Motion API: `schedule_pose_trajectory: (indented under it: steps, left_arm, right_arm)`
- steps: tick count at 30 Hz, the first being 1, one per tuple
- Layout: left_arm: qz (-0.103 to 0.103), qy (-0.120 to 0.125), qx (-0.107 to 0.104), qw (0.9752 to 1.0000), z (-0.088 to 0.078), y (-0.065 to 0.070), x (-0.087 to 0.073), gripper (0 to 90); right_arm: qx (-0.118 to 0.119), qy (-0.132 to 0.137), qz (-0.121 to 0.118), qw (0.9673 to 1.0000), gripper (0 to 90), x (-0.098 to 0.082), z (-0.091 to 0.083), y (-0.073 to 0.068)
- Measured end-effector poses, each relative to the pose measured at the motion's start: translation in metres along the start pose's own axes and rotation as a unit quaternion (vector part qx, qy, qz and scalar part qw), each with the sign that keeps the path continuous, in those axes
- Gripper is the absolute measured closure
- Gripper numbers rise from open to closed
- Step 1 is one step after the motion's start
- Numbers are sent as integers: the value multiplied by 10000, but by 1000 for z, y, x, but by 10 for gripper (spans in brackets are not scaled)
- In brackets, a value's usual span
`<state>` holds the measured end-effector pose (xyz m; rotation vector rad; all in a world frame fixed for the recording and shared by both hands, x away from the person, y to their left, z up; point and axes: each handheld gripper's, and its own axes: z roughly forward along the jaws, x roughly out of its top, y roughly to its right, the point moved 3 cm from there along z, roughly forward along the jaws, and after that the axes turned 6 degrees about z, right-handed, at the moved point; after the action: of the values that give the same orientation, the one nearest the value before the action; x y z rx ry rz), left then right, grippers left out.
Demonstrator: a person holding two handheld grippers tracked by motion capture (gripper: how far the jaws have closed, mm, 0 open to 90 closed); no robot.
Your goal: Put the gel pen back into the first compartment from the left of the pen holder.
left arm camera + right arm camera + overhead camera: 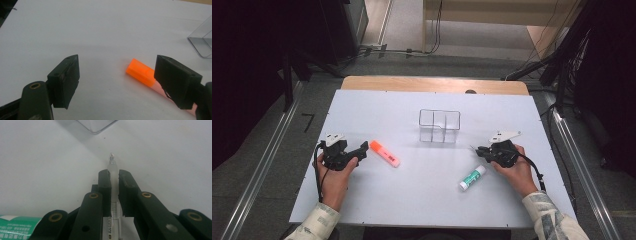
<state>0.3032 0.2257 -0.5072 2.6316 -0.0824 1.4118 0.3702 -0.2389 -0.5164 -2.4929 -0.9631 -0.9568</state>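
My left gripper (361, 149) rests on the white table (377, 110) at the left, jaws open and empty (116, 68). An orange highlighter with a pale pink body (384, 153) lies just to its right; its orange cap (140, 72) sits beyond the right jaw, untouched. At the right, my right gripper (480, 149) is shut on a thin clear pen (113, 167), whose tip sticks out past the jaws (114, 177) toward the table's middle. The pen lies low over the table.
A clear plastic organizer with compartments (439, 126) stands at the table's centre back; its corner shows ahead of the right gripper (96, 125) and at the left gripper view's right edge (202, 42). A green-and-white glue stick (472, 178) lies beside the right hand (17, 227).
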Motion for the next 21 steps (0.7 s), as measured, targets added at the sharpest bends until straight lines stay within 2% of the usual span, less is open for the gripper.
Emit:
schedule_pose_trajectory:
  steps: [6, 13, 21]
  left_arm:
    - [-28, -7, 9, 10000, 0, -1, 0, 215]
    - [-51, -1, 4, 10000, 0, -1, 0, 215]
    - [-49, -8, 11, 10000, 0, -1, 0, 215]
  right_arm:
    - [-78, 105, 126, 9998, 792, 2, -5, 3]
    - [-131, 242, 155, 9995, 793, 4, -9, 4]
    - [-92, 383, 232, 9990, 793, 7, -15, 3]
